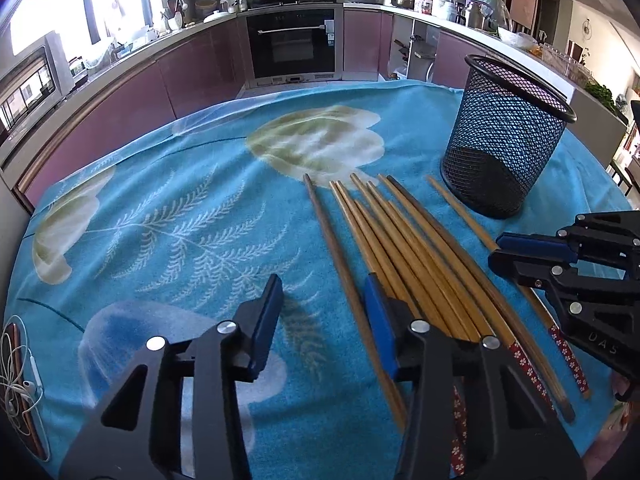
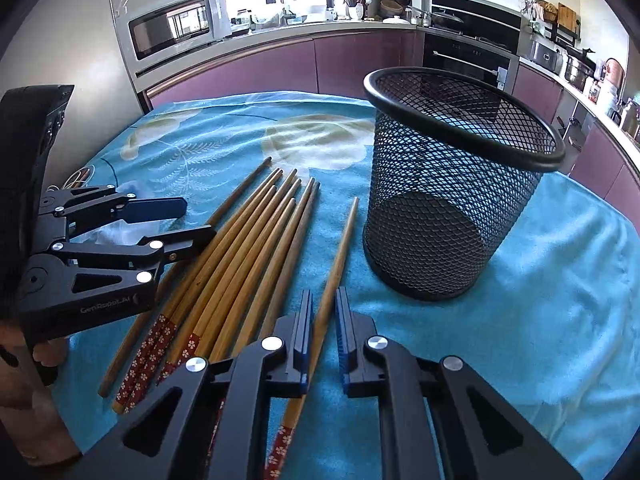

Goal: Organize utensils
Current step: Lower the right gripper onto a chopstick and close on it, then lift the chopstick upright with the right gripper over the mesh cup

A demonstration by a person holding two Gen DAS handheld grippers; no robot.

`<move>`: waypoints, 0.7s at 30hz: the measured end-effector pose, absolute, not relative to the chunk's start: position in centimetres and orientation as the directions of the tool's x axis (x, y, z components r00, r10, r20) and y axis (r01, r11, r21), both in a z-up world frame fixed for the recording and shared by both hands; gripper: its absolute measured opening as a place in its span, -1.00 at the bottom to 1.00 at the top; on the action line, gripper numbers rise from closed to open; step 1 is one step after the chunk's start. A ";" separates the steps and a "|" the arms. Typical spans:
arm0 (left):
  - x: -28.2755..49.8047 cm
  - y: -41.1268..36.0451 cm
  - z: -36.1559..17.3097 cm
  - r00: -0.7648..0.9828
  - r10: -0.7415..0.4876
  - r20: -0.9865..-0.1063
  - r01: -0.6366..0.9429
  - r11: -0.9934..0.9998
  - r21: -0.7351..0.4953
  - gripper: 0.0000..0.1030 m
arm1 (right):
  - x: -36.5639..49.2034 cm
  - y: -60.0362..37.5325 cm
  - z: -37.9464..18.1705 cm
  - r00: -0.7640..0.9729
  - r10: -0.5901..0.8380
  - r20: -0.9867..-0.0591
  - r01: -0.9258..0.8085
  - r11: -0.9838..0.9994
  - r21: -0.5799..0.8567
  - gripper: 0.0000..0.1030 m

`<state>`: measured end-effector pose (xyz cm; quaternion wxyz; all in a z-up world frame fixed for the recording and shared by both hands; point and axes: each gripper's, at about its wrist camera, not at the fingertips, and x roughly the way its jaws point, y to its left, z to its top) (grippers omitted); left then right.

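Note:
Several wooden chopsticks (image 1: 404,240) with red flowered handle ends lie side by side on the blue flowered cloth; they also show in the right wrist view (image 2: 248,248). A black mesh cup (image 1: 504,136) stands upright and empty at their right, also seen in the right wrist view (image 2: 452,200). My left gripper (image 1: 322,292) is open, low over the cloth, its right finger beside the leftmost chopsticks. My right gripper (image 2: 323,312) is narrowly open, its fingers on either side of the single rightmost chopstick (image 2: 340,248), not touching it. It also shows in the left wrist view (image 1: 500,250).
The blue cloth (image 1: 180,208) covers the whole table. White earphones and a phone (image 1: 20,392) lie at the left edge. Kitchen counters, an oven (image 1: 294,42) and a microwave (image 2: 176,24) stand beyond the table.

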<state>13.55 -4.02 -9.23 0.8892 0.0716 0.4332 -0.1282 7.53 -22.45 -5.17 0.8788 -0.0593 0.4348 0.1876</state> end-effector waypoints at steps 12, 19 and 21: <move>13.9 -3.8 -8.7 0.577 -0.229 -0.784 0.265 0.960 -0.085 -0.81 | 6.2 -24.1 -3.6 0.566 0.353 -0.745 -0.390 0.911 0.135 -0.89; 12.6 -2.7 -5.9 0.597 -0.317 -0.737 0.306 0.939 -0.157 -0.84 | 4.7 -25.6 -0.8 0.614 0.430 -0.662 -0.426 0.887 0.182 -0.89; 12.1 -2.4 -4.6 0.606 -0.346 -0.716 0.324 0.930 -0.175 -0.85 | 4.4 -26.1 0.2 0.631 0.448 -0.633 -0.428 0.882 0.197 -0.89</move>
